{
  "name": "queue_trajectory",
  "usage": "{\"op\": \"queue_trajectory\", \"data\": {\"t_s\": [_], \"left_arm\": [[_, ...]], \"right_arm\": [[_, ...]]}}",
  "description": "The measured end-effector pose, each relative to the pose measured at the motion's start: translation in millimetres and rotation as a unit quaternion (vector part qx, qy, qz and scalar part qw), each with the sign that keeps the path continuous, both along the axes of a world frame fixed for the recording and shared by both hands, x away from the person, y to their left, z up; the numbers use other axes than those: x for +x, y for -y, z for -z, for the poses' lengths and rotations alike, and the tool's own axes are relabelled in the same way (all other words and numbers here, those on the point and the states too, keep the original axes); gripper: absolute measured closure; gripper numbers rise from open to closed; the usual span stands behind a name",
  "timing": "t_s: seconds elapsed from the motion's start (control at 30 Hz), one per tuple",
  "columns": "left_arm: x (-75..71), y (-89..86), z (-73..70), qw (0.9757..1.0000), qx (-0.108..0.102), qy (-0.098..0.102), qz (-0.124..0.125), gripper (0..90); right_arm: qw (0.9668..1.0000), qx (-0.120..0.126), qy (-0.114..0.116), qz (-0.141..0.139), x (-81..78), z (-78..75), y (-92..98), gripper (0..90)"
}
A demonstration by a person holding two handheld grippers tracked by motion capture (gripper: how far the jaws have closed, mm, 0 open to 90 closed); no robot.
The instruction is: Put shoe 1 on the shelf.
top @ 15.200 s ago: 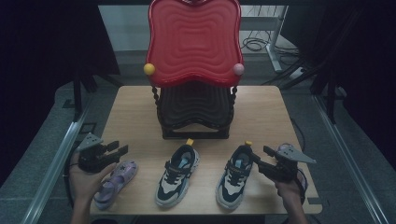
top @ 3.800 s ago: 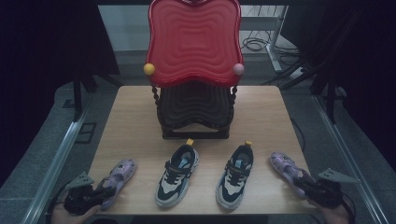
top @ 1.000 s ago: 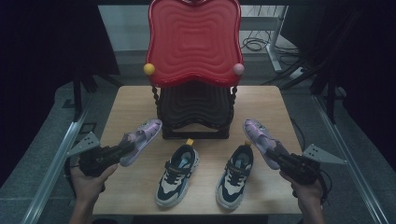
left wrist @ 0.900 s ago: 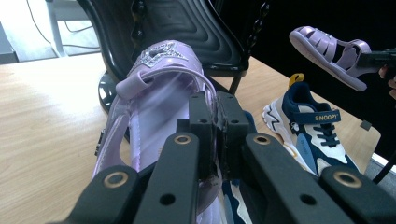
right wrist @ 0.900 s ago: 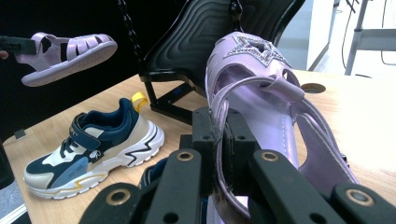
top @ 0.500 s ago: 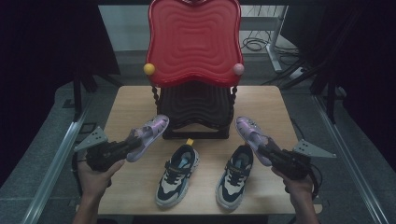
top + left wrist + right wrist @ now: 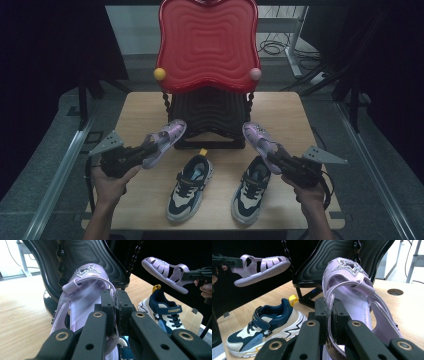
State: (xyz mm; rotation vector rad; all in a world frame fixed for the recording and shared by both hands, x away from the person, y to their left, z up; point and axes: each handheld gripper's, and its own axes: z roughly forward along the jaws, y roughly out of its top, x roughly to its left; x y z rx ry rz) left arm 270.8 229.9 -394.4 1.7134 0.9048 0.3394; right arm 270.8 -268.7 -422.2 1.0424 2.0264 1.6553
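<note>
Both hands hold a lilac sandal in the air above the wooden table (image 7: 135, 112). My left gripper (image 7: 145, 151) is shut on the heel edge of the left sandal (image 7: 166, 139), whose toe points at the black ribbed rack (image 7: 207, 112). In the left gripper view the jaws (image 7: 115, 305) pinch that sandal (image 7: 85, 290) along its side. My right gripper (image 7: 276, 160) is shut on the right sandal (image 7: 259, 140). In the right gripper view it (image 7: 329, 312) clamps the sandal's strap side (image 7: 352, 287), star toe toward the rack.
Two navy and cream sneakers (image 7: 190, 187) (image 7: 252, 189) stand side by side on the table's near half, between the hands. A red wavy panel (image 7: 207, 45) with a yellow and a pink knob tops the rack. The table has a round hole (image 7: 395, 291).
Both grippers have carried their sandals farther from the person and slightly inward, toward the front of the black rack. The sneakers have stayed where they were.
</note>
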Motion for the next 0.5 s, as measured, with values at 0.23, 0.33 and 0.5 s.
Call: {"op": "queue_trajectory", "data": {"t_s": [0.23, 0.33, 0.5], "left_arm": [[4.8, 5.6, 1.1, 1.0000, -0.002, -0.001, 0.003, 86.6], [7.3, 8.5, 0.6, 1.0000, -0.001, -0.002, 0.005, 86.7], [12.0, 13.4, 0.0, 1.0000, -0.001, -0.001, 0.006, 86.6]], "right_arm": [[1.0000, 0.002, 0.002, -0.005, 3.7, -2.5, -8.1, 85.3], [1.0000, 0.003, 0.003, -0.007, 5.4, -2.8, -11.7, 85.2], [0.9999, 0.005, 0.002, -0.011, 8.4, -2.7, -17.1, 85.3]]}}
